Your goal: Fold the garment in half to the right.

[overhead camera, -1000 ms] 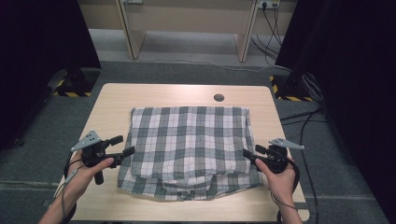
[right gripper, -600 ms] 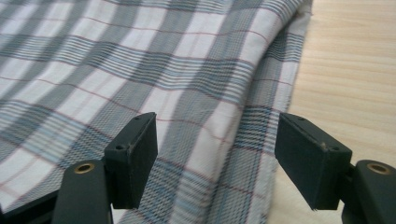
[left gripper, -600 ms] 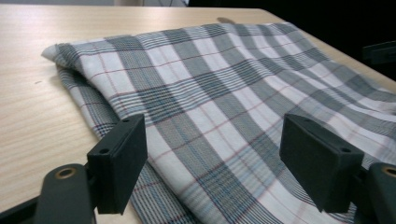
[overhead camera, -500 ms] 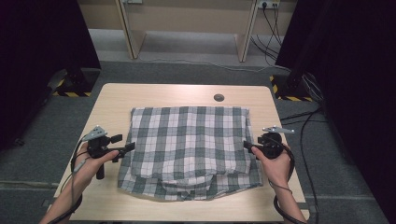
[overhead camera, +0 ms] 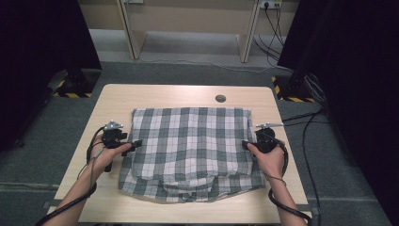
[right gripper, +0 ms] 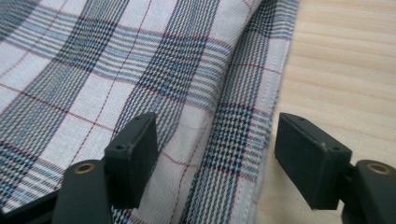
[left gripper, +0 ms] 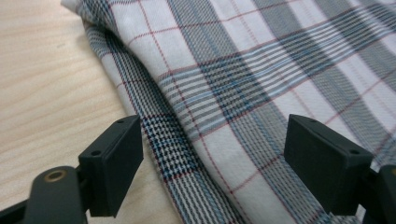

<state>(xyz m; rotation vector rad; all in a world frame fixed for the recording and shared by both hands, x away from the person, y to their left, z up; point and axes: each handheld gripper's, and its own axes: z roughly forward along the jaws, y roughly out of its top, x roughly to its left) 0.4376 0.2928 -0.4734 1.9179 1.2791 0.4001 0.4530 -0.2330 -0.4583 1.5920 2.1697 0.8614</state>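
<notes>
Both jaws spread — left hand-held gripper (left gripper: 212, 163) straddled the plaid cloth's (overhead camera: 190, 141) left edge, right hand-held gripper (right gripper: 217, 161) its hemmed right edge; bare worktop (overhead camera: 113, 101) outside each.

The right gripper (right gripper: 215, 154) hangs just above the edge of a checked cloth (right gripper: 116, 70), its two black fingers (right gripper: 133, 156) spread wide with nothing pinched between them. The cloth's stitched hem runs between the fingers. To the right of the hem lies the bare wooden bench (right gripper: 345, 60).
</notes>
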